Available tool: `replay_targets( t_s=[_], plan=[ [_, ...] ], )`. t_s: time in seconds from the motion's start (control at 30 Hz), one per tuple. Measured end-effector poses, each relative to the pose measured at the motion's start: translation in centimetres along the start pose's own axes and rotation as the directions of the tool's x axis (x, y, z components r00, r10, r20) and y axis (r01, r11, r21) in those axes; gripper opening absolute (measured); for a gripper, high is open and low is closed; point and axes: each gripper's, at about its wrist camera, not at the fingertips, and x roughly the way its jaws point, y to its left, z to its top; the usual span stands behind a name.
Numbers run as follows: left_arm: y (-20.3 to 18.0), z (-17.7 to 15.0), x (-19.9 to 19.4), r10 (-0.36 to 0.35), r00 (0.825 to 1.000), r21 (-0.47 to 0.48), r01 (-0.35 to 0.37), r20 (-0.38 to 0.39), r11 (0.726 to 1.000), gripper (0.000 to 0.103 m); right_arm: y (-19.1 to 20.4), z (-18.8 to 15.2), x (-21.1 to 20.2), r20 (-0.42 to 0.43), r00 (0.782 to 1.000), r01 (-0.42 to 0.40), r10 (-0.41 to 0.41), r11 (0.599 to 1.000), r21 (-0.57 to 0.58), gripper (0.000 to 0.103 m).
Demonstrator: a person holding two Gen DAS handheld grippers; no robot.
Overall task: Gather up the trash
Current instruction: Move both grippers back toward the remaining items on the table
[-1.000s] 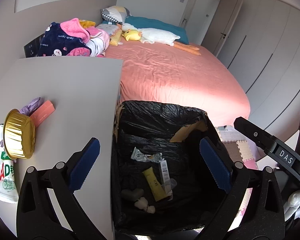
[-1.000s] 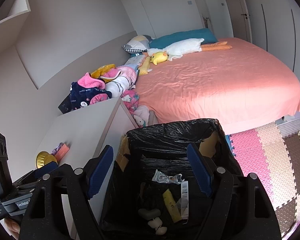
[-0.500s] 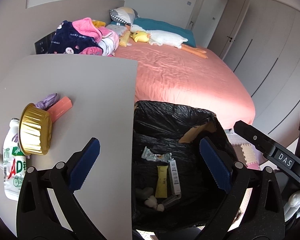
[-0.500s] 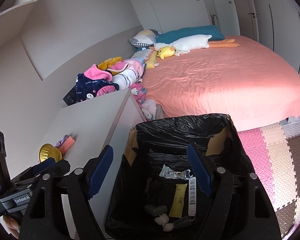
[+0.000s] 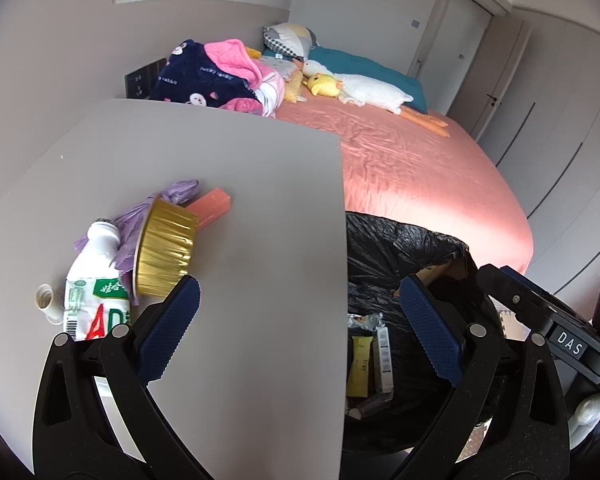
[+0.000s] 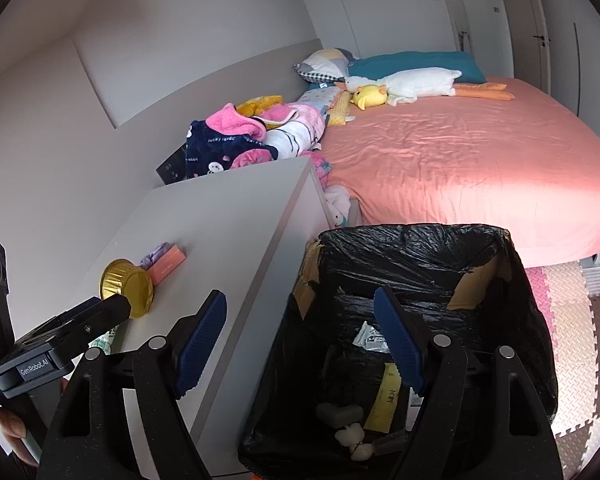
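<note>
The left gripper (image 5: 299,312) hangs over the counter (image 5: 236,184), its jaws apart with nothing between them, the right pad out past the counter's right edge. By that gripper's left pad lies the trash — a gold foil cup (image 5: 165,246) on its side, touching a white drink bottle (image 5: 94,280), a crumpled purple bag (image 5: 140,216) and a pink box (image 5: 212,209), with a small white cap (image 5: 46,300) just beside the bottle. The far and right parts of the counter are bare. The right gripper (image 6: 300,338) sits over the gap where the counter's side meets the bin with a black liner (image 6: 416,248), jaws apart and empty. The bin stands against the counter's side — wrappers and scraps lie at its bottom. Beyond it, the bed (image 6: 460,152) and foam floor mat (image 6: 572,300) are well apart from both grippers.
</note>
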Motion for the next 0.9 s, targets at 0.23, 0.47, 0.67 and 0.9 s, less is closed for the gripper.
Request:
replay_targets(
  t_s=[0.23,0.47,0.67,0.9],
  plan=[
    [2.4,-0.1,-1.2,0.041,0.999,-0.024,-0.040,0.012,0.999,0.096,2.0,-0.4,1.1,-0.025,0.999,-0.032,0.031,0.999,-0.033,0.077],
    [5.1,-0.6,-2.0,0.085,0.996,-0.055,-0.084,0.018,0.995,0.096,4.3,-0.9,2.4,-0.057,0.997,-0.063,0.059,0.996,-0.071,0.077],
    [7.4,-0.9,-2.7,0.112,0.993,-0.092,-0.110,0.023,0.990,0.096,6.2,-1.2,3.5,-0.077,0.994,-0.089,0.082,0.992,-0.090,0.077],
    [9.8,-1.1,-3.2,0.154,0.988,-0.115,-0.150,0.027,0.982,0.096,8.6,-1.6,4.7,-0.100,0.988,-0.125,0.114,0.985,-0.119,0.077]
  ],
)
